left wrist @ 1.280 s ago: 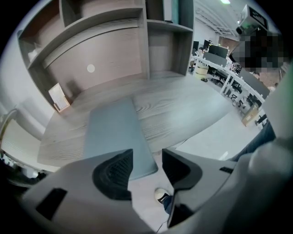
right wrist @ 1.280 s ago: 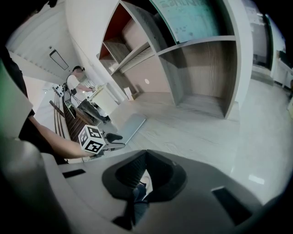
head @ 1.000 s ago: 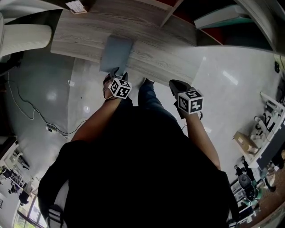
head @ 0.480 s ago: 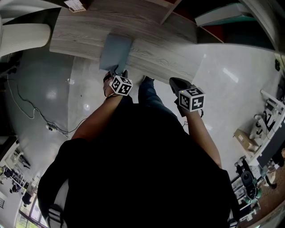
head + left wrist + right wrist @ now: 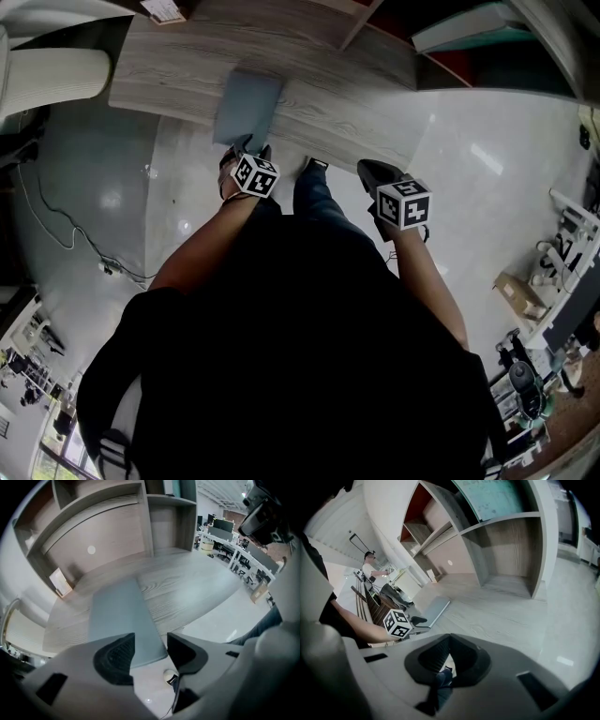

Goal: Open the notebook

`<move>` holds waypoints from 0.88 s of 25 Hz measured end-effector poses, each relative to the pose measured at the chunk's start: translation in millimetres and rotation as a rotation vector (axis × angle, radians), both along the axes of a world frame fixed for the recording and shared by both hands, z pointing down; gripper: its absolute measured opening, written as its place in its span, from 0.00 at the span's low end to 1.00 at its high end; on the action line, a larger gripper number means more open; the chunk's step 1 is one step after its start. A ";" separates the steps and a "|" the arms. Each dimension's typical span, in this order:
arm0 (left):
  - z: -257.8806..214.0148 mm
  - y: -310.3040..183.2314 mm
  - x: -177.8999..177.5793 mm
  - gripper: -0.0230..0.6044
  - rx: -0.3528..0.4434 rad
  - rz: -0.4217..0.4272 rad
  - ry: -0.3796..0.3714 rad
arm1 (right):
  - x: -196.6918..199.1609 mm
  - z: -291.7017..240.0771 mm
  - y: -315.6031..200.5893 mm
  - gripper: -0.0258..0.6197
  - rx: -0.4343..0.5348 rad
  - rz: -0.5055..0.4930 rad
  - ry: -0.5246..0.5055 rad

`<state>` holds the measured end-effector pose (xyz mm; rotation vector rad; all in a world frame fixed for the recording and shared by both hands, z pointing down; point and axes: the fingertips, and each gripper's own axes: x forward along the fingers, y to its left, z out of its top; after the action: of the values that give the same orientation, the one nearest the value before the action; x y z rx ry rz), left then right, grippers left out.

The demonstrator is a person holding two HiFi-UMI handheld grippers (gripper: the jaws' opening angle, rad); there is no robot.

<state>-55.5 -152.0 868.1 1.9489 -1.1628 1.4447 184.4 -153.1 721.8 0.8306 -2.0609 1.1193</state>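
In its own view alone, the left gripper (image 5: 151, 638) gapes at the notebook (image 5: 118, 613).

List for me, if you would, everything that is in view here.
notebook: one, grey-blue, closed, at the desk's near edge
desk: one, grey wood
shelves: one unit, grey wood, at the desk's back
card: one, pale, at the desk's back left
chair: one, white, left of the desk
floor: white, glossy
cable: one, dark, on the floor at left
box: one, brown cardboard, on the floor at right
left gripper: one, grey, jaws apart at the notebook's near edge
right gripper: one, grey, jaws together, off the desk, above the floor
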 end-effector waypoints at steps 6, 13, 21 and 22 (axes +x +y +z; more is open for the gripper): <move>-7.5 2.1 0.8 0.33 -0.010 0.007 0.031 | -5.0 -3.6 2.5 0.04 0.009 -0.001 0.001; -16.5 3.9 0.7 0.27 -0.011 0.019 0.060 | -9.0 -6.4 4.7 0.04 0.017 0.006 0.002; -28.6 6.2 -2.9 0.20 -0.004 0.035 0.085 | -18.8 -11.8 10.8 0.04 0.030 0.006 0.001; -30.0 6.5 -3.3 0.19 -0.002 0.039 0.087 | -19.5 -12.7 11.5 0.04 0.032 0.006 0.002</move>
<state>-58.8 -145.5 838.0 2.0221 -1.0909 1.3657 164.9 -141.5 709.1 0.8536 -2.0815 1.0906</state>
